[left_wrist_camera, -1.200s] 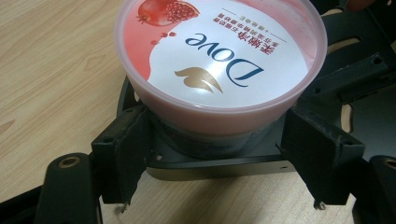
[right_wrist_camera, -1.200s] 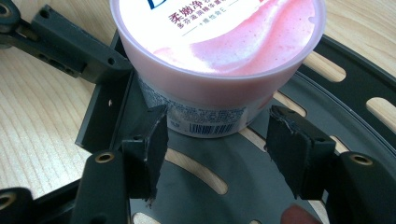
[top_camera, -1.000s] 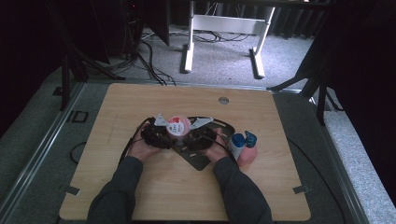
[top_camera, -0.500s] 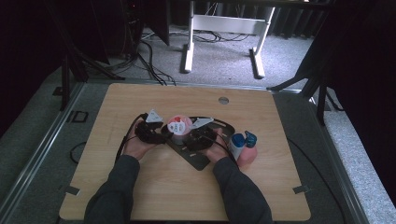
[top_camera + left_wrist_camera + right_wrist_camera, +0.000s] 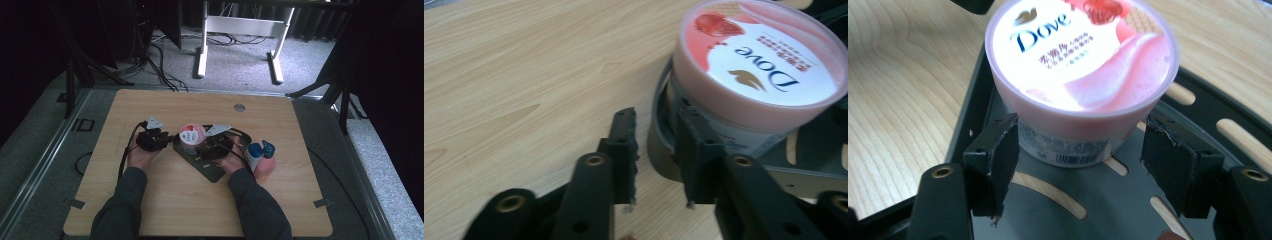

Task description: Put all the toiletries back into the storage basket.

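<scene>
Pale wood-grain table (image 5: 150, 200) under dim light carries a dark, slotted flat tray (image 5: 212, 170). On the tray's far-left corner stands the pink Dove tub (image 5: 190, 136), a round, slightly tapered plastic pot with a glossy printed lid. Right gripper (image 5: 1078, 165), jaws spread wide, straddles the tub without touching, apparently ready to clamp it. Left gripper (image 5: 656, 150) is parted, one pad just beside the tub wall at the tray's edge; contact is hard to judge. A blue-capped bottle (image 5: 255, 154) lies right of the tray.
</scene>
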The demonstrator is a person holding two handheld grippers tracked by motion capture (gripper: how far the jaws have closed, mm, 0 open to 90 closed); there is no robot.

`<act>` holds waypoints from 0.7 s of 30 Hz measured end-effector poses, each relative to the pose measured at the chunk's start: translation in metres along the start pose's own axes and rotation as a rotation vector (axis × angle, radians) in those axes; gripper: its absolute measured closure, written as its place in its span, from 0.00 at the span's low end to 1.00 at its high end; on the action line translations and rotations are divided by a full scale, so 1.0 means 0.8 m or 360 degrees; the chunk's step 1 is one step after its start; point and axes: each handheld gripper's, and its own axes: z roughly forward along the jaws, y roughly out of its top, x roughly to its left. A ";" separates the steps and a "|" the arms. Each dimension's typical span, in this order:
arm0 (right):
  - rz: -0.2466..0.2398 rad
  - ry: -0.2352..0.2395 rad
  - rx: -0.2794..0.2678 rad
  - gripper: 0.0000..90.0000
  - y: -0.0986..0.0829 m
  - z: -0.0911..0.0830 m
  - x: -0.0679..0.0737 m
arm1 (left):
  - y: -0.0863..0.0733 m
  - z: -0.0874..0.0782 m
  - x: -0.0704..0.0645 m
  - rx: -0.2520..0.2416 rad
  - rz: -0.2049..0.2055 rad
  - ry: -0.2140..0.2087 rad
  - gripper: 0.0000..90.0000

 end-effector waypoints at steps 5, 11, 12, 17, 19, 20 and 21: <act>0.0012 -0.0003 -0.0062 0.34 0.005 -0.008 0.002 | -0.002 0.003 0.001 0.0031 0.0002 0.0030 0.95; -0.0003 -0.0053 -0.0163 0.46 0.012 -0.017 0.003 | -0.004 0.006 -0.002 0.0040 -0.0007 0.0031 0.98; 0.0002 -0.0050 -0.0182 0.47 0.012 -0.018 0.002 | -0.004 0.006 -0.003 0.0046 0.0000 0.0033 0.98; 0.0033 -0.0093 -0.0251 0.67 0.018 -0.020 0.003 | -0.005 0.010 -0.004 0.0058 0.0002 0.0030 0.97; 0.0049 -0.0145 -0.0229 0.73 0.020 -0.018 0.003 | -0.005 0.012 -0.006 0.0059 -0.0005 0.0030 0.97; 0.0060 -0.0154 -0.0225 0.74 0.020 -0.016 0.001 | -0.005 0.013 -0.006 0.0062 -0.0002 0.0028 0.97; 0.0070 -0.0192 -0.0211 0.76 0.020 -0.015 0.000 | -0.005 0.013 -0.007 0.0068 0.0001 0.0025 0.97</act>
